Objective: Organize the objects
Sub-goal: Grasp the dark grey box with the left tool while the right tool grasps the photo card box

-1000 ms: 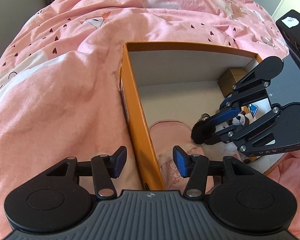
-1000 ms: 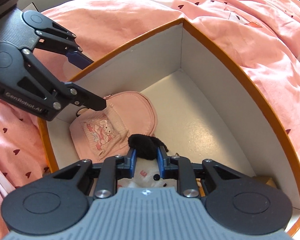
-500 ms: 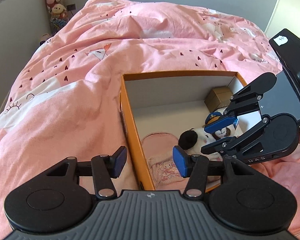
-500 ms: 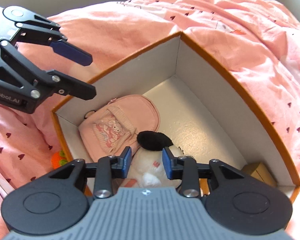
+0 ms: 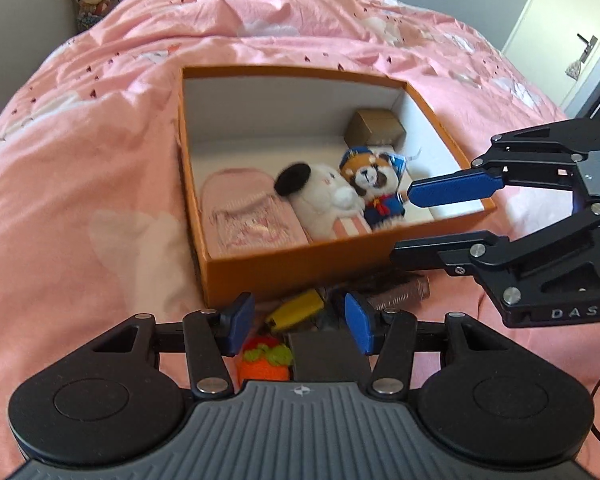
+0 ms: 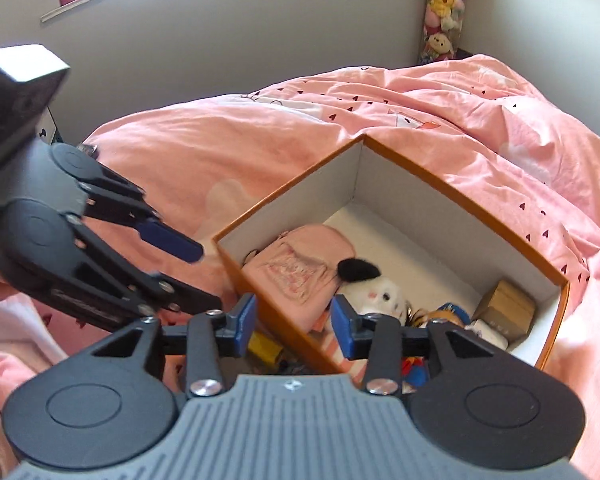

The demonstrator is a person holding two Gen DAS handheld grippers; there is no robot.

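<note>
A bedroom: pink duvet (image 5: 100, 152), stacked plush toys (image 6: 444, 12).

An orange cardboard box (image 5: 332, 256) sits on the pink heart-print duvet (image 5: 92, 168). Inside, a pink fabric pouch (image 5: 248, 220) lies left of a white plush dog (image 5: 320, 196), beside a uniformed plush bear (image 5: 376, 188).

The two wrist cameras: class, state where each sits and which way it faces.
Left wrist: on the left gripper, looking down over the orange box's near wall; the right gripper shows at right.
Right wrist: on the right gripper, its fingers opening, empty, facing the box's corner; the left gripper shows at left.
Shared: box, white plush.
</note>
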